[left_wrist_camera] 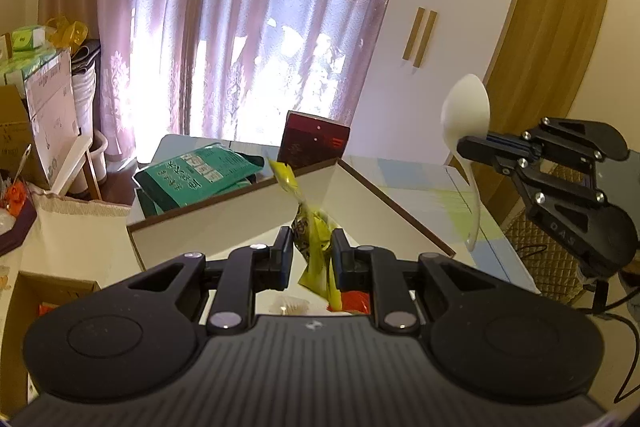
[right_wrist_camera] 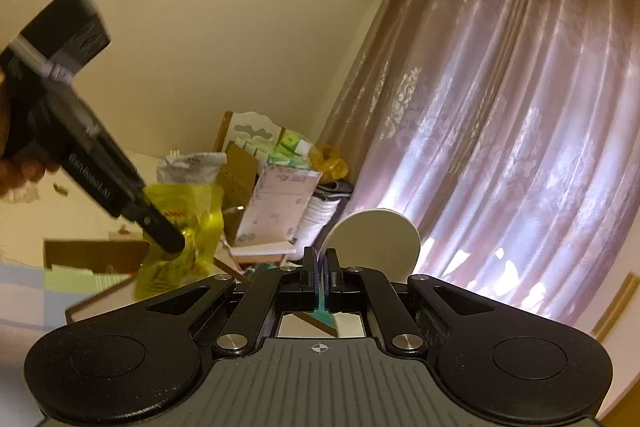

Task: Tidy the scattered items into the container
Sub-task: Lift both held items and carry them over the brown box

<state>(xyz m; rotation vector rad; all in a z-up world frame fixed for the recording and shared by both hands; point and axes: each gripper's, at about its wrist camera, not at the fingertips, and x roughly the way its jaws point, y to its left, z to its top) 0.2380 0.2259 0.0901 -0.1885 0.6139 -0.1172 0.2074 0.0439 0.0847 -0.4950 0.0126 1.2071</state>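
While two items are held in the air, the white box (left_wrist_camera: 248, 215) serves as the landmark and is only partly filled. Left of the box, cardboard cartons (left_wrist_camera: 48, 115) and stacked packs are seen against a pink curtain (left_wrist_camera: 224, 11). A green packet (left_wrist_camera: 200, 175) and a dark red carton (left_wrist_camera: 314, 141) are already lodged at the box's far edge. Just in front of the box, the left gripper (left_wrist_camera: 311, 255) is pinched on a yellow snack packet (left_wrist_camera: 316, 259). Right of the box, above a glossy pale table (left_wrist_camera: 404, 183), a white spoon (left_wrist_camera: 466, 119) is clamped in the right gripper (left_wrist_camera: 476, 147). Both items are judged still to be dropped in; further strays cannot be ruled out.
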